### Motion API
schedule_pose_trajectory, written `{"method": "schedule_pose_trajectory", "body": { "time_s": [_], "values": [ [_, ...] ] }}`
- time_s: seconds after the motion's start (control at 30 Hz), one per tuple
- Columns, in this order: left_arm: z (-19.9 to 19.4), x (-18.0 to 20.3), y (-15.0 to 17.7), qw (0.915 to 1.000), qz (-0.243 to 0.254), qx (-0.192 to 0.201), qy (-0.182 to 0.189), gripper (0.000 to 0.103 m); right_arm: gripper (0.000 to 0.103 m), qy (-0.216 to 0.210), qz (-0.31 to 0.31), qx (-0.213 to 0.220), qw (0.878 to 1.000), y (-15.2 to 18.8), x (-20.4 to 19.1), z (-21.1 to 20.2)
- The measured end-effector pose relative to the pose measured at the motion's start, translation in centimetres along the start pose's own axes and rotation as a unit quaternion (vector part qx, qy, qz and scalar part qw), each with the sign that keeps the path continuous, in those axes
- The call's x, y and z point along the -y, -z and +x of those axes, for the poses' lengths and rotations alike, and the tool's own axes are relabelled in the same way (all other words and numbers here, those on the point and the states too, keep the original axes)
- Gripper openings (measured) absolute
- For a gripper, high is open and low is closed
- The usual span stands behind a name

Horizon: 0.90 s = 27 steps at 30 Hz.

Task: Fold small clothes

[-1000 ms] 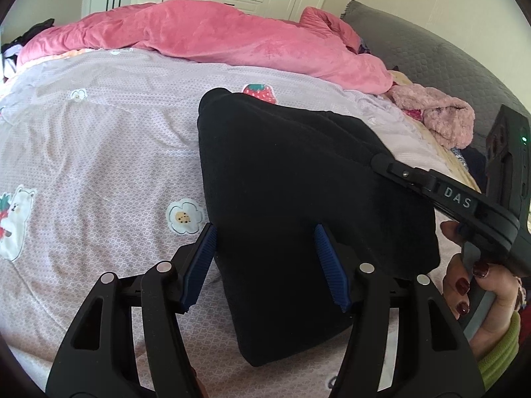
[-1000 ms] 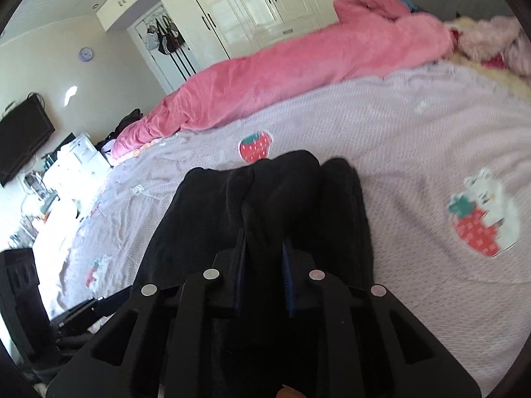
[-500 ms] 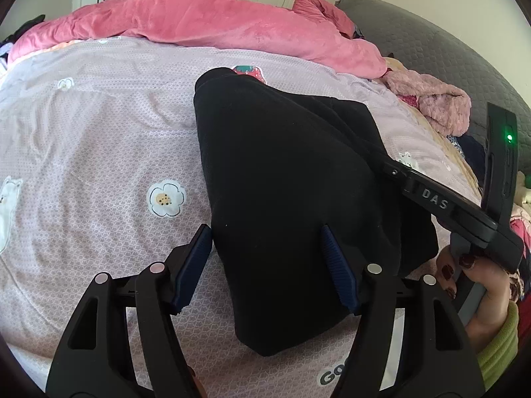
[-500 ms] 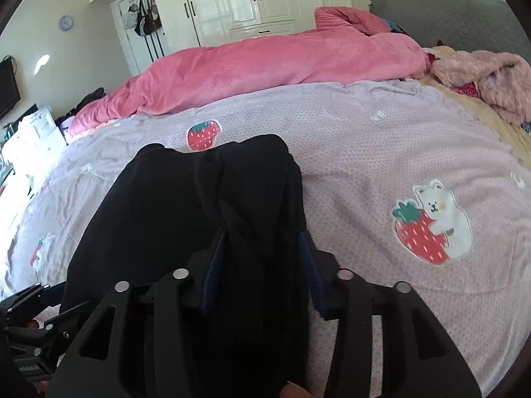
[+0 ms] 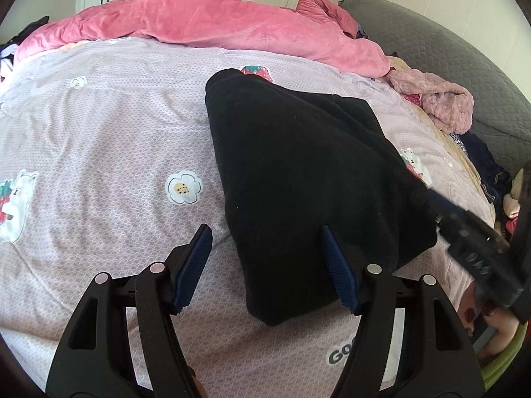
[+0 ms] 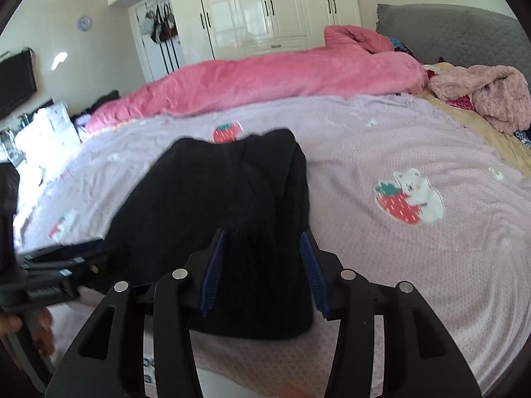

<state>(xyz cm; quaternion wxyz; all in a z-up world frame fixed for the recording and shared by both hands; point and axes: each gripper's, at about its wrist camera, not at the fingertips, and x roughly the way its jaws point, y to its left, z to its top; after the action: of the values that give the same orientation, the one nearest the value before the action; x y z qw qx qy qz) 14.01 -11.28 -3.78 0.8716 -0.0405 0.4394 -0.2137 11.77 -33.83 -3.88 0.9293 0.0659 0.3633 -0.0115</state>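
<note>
Since the earlier frames, the right gripper has let go of the black garment: its 2 jaws, which pinched a ridge of cloth, have just been opening and now stand apart, with the garment's near end lying between the blue pads but not pressed by either. Its view has also swung, so the wardrobe stands more squarely ahead. At the left, the left gripper hangs over the bed sheet, jaws spread wide and holding nothing; they too have just been opening a little. Its left pad sits above bare lilac sheet near a printed flower, while its right pad overlaps the garment's near corner in the picture, and whether it touches the cloth cannot be told. The garment lies folded into a thick dark slab in the middle of the bed, its far end just covering a printed strawberry. Beyond it a pink duvet runs across the far side of the bed. To the right, a fluffy pink garment lies bunched by the grey headboard.
</note>
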Motion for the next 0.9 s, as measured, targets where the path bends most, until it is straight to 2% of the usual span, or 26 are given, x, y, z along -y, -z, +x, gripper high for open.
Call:
{"method": "schedule_pose_trajectory", "body": {
  "time_s": [0.13,0.2,0.27,0.3,0.4,0.47,0.53,0.6,0.9],
  "values": [
    [-0.3,0.0,0.3,1.0000,0.000,-0.001,-0.002,0.059,0.045,0.005,0.022,-0.020,1.000,0.6,0.5,1.1],
    [-0.8,0.0,0.5,1.0000,0.001,0.000,-0.005,0.060,0.048,0.009,0.016,-0.006,1.000,0.6,0.1,0.4],
    [-1.4,-0.1,0.6,1.0000,0.000,0.003,-0.007,0.067,0.050,0.007,0.013,0.016,1.000,0.7,-0.1,-0.8],
    [-1.7,-0.1,0.7,1.0000,0.000,0.004,-0.009,0.068,0.052,0.008,0.014,0.029,0.999,0.9,-0.1,-1.6],
    [-2.6,-0.2,0.9,0.9999,0.001,0.010,-0.011,0.075,0.071,0.008,0.028,0.058,0.998,1.5,0.2,-3.7],
    [-3.3,-0.1,1.1,0.9998,0.005,0.014,-0.015,0.083,0.082,0.002,0.040,0.075,0.996,1.8,0.4,-5.1],
    [-4.0,-0.1,1.4,0.9996,0.006,0.020,-0.019,0.086,0.093,-0.002,0.048,0.085,0.995,2.1,0.6,-6.2],
    [-4.7,-0.1,1.6,0.9993,0.007,0.026,-0.026,0.095,0.097,-0.003,0.054,0.095,0.994,2.3,0.6,-7.3],
    [-7.5,0.2,3.1,0.9975,0.017,0.053,-0.045,0.094,0.098,-0.001,0.022,0.107,0.994,4.5,-0.7,-10.9]
  ]
}}
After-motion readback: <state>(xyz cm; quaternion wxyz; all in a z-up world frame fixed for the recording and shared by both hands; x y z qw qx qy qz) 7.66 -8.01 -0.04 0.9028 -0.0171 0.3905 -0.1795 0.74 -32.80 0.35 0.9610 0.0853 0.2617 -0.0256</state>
